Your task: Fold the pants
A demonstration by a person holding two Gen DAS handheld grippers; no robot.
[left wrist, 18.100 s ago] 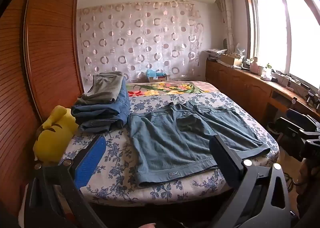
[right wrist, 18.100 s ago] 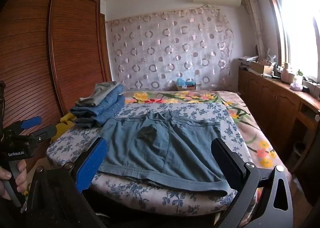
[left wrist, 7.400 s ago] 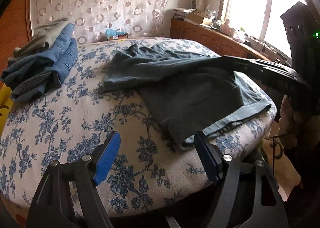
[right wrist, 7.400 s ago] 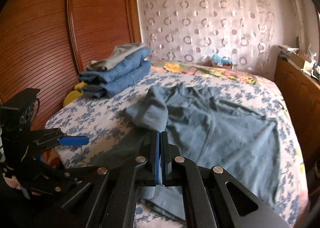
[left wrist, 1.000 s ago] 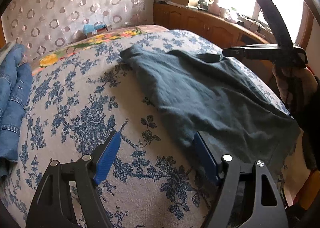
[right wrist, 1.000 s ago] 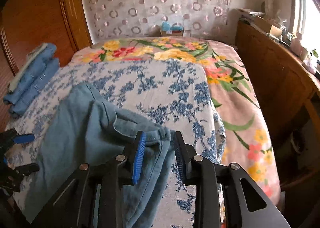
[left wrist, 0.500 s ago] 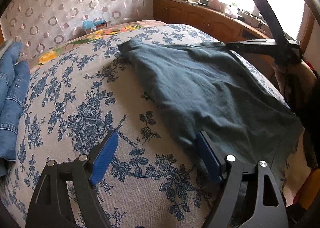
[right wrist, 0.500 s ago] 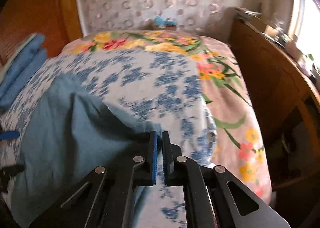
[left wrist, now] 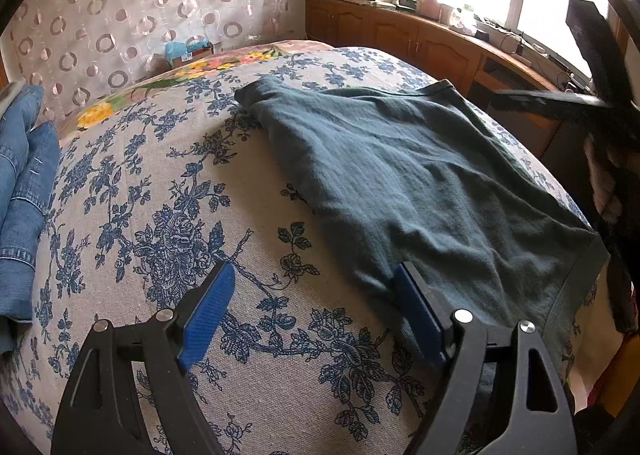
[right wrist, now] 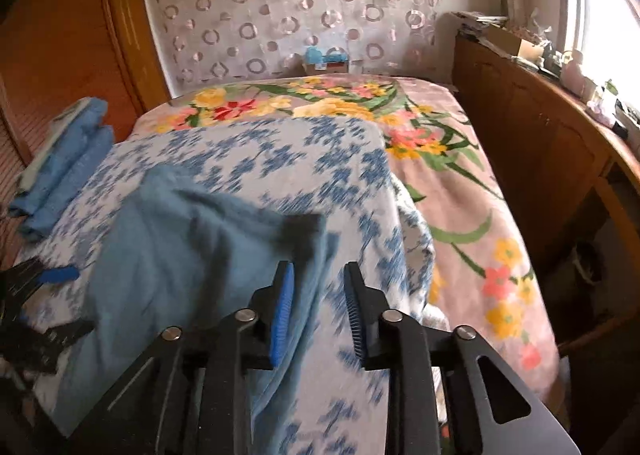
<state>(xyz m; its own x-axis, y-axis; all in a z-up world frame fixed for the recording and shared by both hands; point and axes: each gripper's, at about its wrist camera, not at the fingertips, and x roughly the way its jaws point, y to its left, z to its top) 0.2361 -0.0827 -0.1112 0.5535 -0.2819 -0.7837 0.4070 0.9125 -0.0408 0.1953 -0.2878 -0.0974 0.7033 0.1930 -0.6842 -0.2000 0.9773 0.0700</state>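
The blue-grey pants (left wrist: 408, 179) lie folded lengthwise on the floral bedspread (left wrist: 160, 215), reaching from mid-bed to the near right edge. My left gripper (left wrist: 312, 307) is open and empty just above the bed, its right finger (left wrist: 416, 311) beside the pants' near left edge. In the right wrist view the pants (right wrist: 192, 255) lie at lower left. My right gripper (right wrist: 318, 303) is open and empty just above the pants' right corner; the view is blurred by motion. The right gripper also shows in the left wrist view (left wrist: 560, 99) at the far right.
A stack of folded jeans (left wrist: 20, 191) sits at the bed's left side, also in the right wrist view (right wrist: 64, 163). A wooden cabinet (right wrist: 540, 143) with clutter under the window runs along the right. A wardrobe (right wrist: 60, 55) stands at the left.
My right gripper was shut on the pants' corner half a second ago; it has opened and let the cloth down. The pants now lie flatter. My left gripper barely moved.
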